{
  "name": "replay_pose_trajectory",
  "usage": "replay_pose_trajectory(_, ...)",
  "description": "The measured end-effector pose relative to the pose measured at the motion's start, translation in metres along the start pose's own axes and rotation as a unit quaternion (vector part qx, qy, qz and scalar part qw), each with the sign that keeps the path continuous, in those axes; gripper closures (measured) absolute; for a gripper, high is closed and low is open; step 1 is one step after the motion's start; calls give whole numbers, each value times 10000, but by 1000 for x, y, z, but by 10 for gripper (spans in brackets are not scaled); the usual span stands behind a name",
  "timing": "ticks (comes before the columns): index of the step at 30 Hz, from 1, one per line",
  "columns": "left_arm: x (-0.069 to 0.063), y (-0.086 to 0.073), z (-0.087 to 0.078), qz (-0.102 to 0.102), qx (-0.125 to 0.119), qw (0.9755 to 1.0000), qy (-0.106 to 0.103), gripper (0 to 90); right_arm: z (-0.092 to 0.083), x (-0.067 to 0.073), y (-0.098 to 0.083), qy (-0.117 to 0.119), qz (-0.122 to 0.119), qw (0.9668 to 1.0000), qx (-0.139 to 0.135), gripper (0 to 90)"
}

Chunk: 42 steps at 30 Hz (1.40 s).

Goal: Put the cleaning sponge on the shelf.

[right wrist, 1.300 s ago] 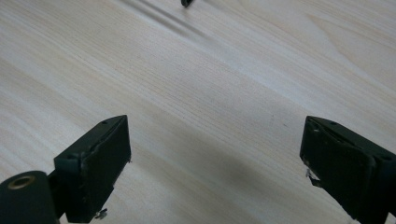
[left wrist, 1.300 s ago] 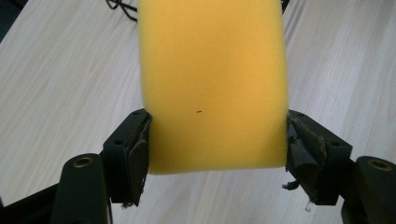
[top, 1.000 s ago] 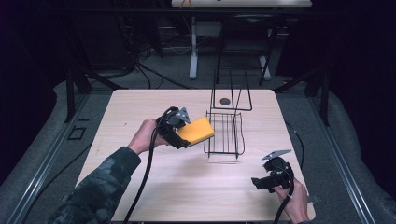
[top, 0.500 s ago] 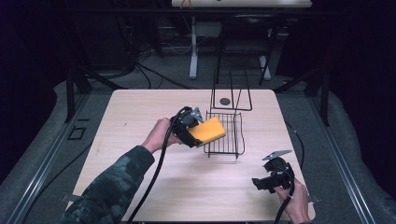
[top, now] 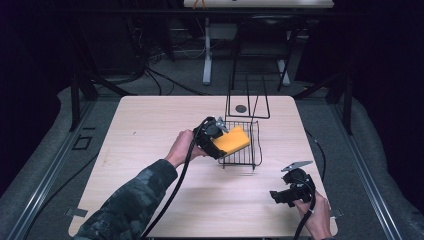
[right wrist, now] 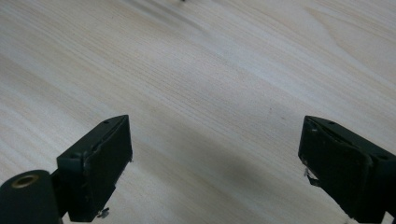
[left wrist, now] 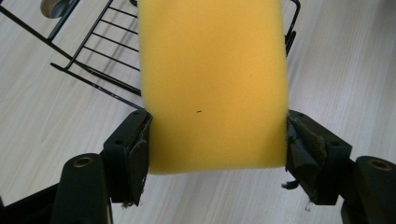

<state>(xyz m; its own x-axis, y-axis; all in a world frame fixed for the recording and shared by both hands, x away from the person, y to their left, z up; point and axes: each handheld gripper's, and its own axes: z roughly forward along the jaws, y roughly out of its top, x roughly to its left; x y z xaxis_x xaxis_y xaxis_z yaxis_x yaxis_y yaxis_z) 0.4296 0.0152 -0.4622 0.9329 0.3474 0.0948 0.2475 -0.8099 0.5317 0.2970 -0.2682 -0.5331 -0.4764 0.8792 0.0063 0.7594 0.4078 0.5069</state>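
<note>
My left gripper (top: 216,141) is shut on a yellow sponge (top: 231,140), its pads pressing the sponge's two sides (left wrist: 215,88). It holds the sponge over the left part of a black wire basket (top: 250,145) in the middle of the table. In the left gripper view the basket's wires (left wrist: 93,56) run behind and under the sponge. My right gripper (top: 280,196) rests low at the table's front right, jaws wide apart over bare wood (right wrist: 215,140) with nothing between them.
A black wire frame (top: 247,102) stands upright behind the basket, with a small dark round object (top: 241,108) on the table (top: 150,130) at its foot. Both cables trail toward the front edge. Dark floor surrounds the table.
My left hand has carried the sponge to the right and slightly down, from beside the basket to over its left part. The right gripper has stayed put.
</note>
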Motion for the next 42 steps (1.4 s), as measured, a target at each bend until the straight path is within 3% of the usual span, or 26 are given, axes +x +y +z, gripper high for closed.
replay_pose_trajectory(7, -7, 9, 15, -208, -11, 9998, 71, 301, 2, 1, 0, 19, -5, 10000, 12, 94)
replay_pose_trajectory(18, -4, 10, 37, -591, 165, 9981, 97, 301, 3, 3, 0, 38, -47, 10000, 74, 96)
replay_pose_trajectory(23, -5, 14, 40, -639, 151, 9976, 199, 298, 3, 3, 0, 34, -62, 9999, 94, 96)
replay_pose_trajectory(31, -9, 16, 43, -654, 51, 9977, 185, 298, 2, 3, -1, 41, -18, 10000, 85, 97)
replay_pose_trajectory(33, -10, 19, 45, -575, 75, 9981, 185, 299, 3, 3, -1, 31, -30, 10000, 72, 97)
replay_pose_trajectory(39, -12, 21, 50, -620, 149, 9979, 147, 299, 2, 2, -1, 55, -13, 10000, 69, 97)
replay_pose_trajectory(42, -15, 23, 51, -614, 298, 9974, 241, 300, 2, 3, -1, 62, -14, 10000, 40, 97)
